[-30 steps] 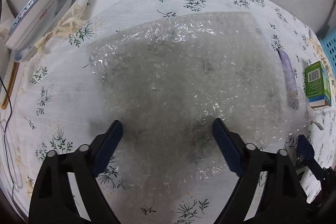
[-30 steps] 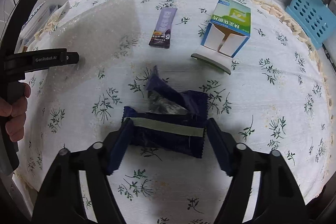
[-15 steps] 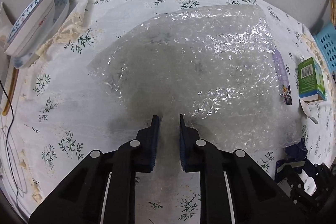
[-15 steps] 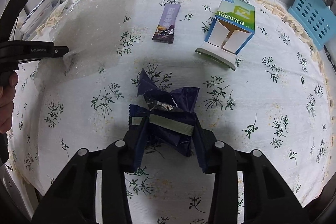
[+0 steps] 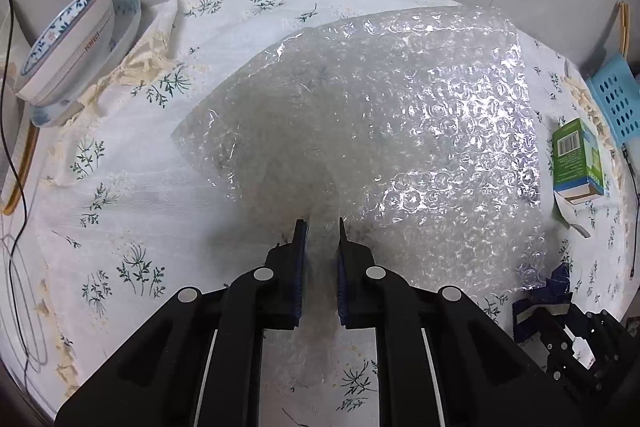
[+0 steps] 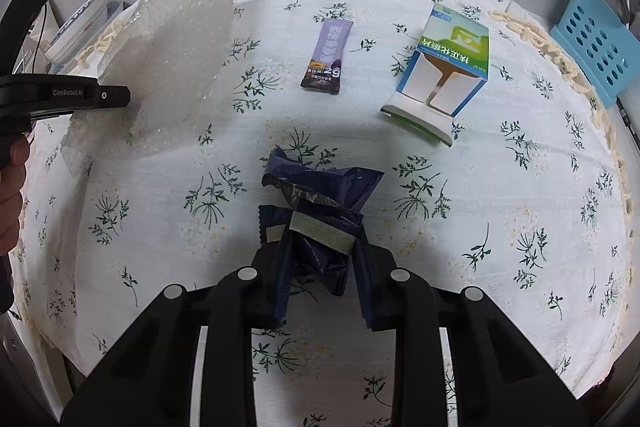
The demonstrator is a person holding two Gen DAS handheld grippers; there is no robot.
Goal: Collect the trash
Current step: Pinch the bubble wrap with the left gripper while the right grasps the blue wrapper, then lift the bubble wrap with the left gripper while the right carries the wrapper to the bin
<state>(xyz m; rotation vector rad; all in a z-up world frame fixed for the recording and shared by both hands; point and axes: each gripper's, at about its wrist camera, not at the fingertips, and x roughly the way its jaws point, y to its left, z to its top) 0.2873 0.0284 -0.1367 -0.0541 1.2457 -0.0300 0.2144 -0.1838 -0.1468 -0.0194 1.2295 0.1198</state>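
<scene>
A clear sheet of bubble wrap [image 5: 400, 131] is pinched at its near edge by my left gripper [image 5: 321, 227], which is shut on it and holds it raised off the flowered tablecloth [image 5: 120, 195]. From the right wrist view the sheet [image 6: 180, 59] hangs up at the left beside the left gripper [image 6: 120, 97]. A crumpled dark blue wrapper [image 6: 320, 187] sits between the pads of my right gripper [image 6: 322, 247]. Its jaws are closing and squeeze the wrapper from both sides. A purple snack wrapper [image 6: 328, 59] and an opened green and blue carton [image 6: 448, 63] lie farther back.
A light blue perforated basket [image 6: 596, 43] stands past the table's right edge. Stacked bowls [image 5: 68, 47] and a black cable [image 5: 16, 147] are at the left edge. A person's hand [image 6: 12, 195] holds the left gripper's handle.
The left jaws closed on the bubble wrap's near edge and lifted the sheet off the cloth. The right jaws closed in on the dark blue wrapper and crumpled it narrower.
</scene>
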